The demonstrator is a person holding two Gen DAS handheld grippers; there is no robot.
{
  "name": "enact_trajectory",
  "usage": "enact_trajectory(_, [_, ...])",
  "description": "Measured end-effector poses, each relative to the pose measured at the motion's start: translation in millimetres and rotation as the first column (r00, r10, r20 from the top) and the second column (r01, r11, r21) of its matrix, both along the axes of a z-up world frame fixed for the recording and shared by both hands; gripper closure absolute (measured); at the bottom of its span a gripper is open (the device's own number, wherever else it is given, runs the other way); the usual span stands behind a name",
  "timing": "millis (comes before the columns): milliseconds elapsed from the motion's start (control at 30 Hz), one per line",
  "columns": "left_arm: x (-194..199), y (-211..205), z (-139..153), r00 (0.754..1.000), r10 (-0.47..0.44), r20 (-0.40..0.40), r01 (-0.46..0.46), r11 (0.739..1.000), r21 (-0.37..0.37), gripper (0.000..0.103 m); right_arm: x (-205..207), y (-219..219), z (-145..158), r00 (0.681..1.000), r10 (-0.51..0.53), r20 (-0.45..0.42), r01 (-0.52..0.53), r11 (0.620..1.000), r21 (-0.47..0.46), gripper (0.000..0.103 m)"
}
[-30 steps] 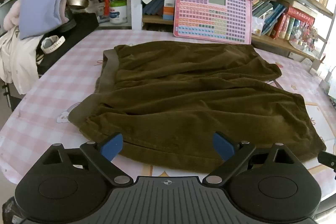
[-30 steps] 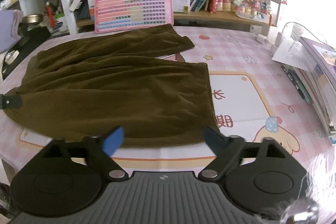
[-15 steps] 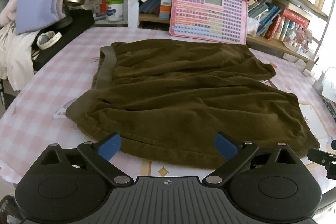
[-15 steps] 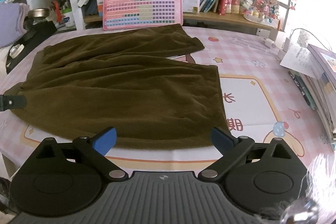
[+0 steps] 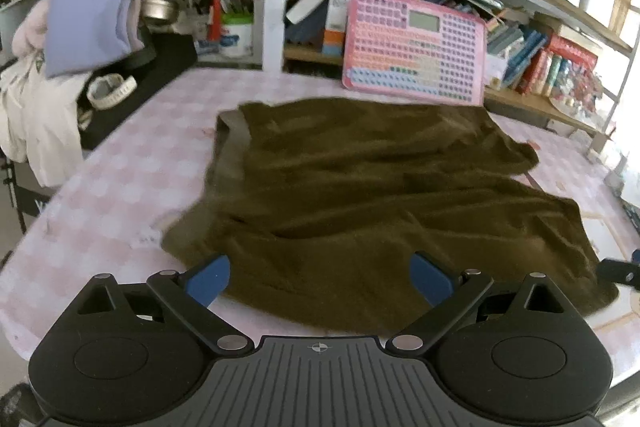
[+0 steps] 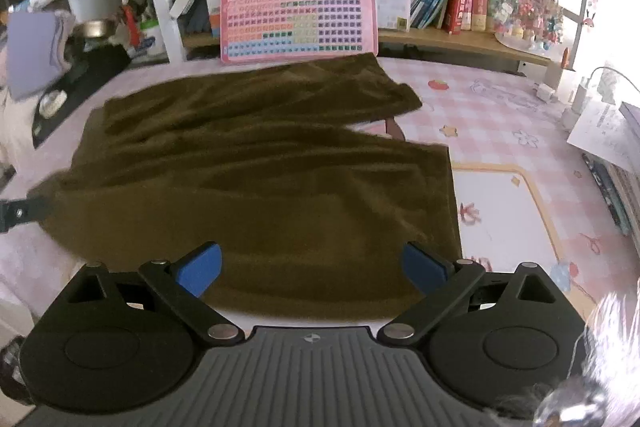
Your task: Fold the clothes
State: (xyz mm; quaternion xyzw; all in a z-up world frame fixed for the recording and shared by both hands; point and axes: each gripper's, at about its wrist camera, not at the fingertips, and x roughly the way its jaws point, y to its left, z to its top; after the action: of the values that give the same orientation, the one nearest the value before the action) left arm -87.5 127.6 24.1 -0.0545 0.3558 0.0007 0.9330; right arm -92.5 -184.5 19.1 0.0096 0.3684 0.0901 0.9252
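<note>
Olive-brown trousers [image 5: 372,195] lie spread flat on the pink-checked counter [image 5: 120,171]. The left gripper [image 5: 320,277] and right gripper [image 6: 312,267] hover at their near edge, jaws wide, holding nothing; the right's have just been opening.

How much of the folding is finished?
Done: the brown pants lie spread flat on the pink checked table, unfolded. In hand: nothing; the left gripper and right gripper are open above the near edge. Left: all folds.
</note>
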Motion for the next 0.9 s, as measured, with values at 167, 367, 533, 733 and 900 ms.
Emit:
enact_trajectory(167, [13,11,7,0.999,0.040,0.012,-0.041,0.999,0.008,0.005,25,-11,14,0.999,0.023,0.034,-0.022,0.999,-0.032,0.005])
enact_trajectory(367, [37,5,4,0.999,0.044,0.002,-0.044,0.999,0.024,0.005,57,-31,19,0.997,0.060,0.045,-0.058,0.997,-0.048,0.004])
enact_trajectory(533, [65,-8,6,1.000,0.001,0.008,-0.001,1.000,0.029,0.005,99,-48,16,0.992,0.120,0.031,-0.118,0.991,-0.065,0.004])
enact_trajectory(733, [117,-20,12,1.000,-0.005,0.015,0.003,0.994,0.109,0.005,172,-70,24,0.979,0.200,0.046,-0.195,0.975,-0.105,0.004])
enact_trajectory(900, [156,-23,14,1.000,-0.015,0.016,0.012,0.990,0.141,0.005,236,-81,31,0.963,0.261,0.059,-0.253,0.960,-0.123,0.004])
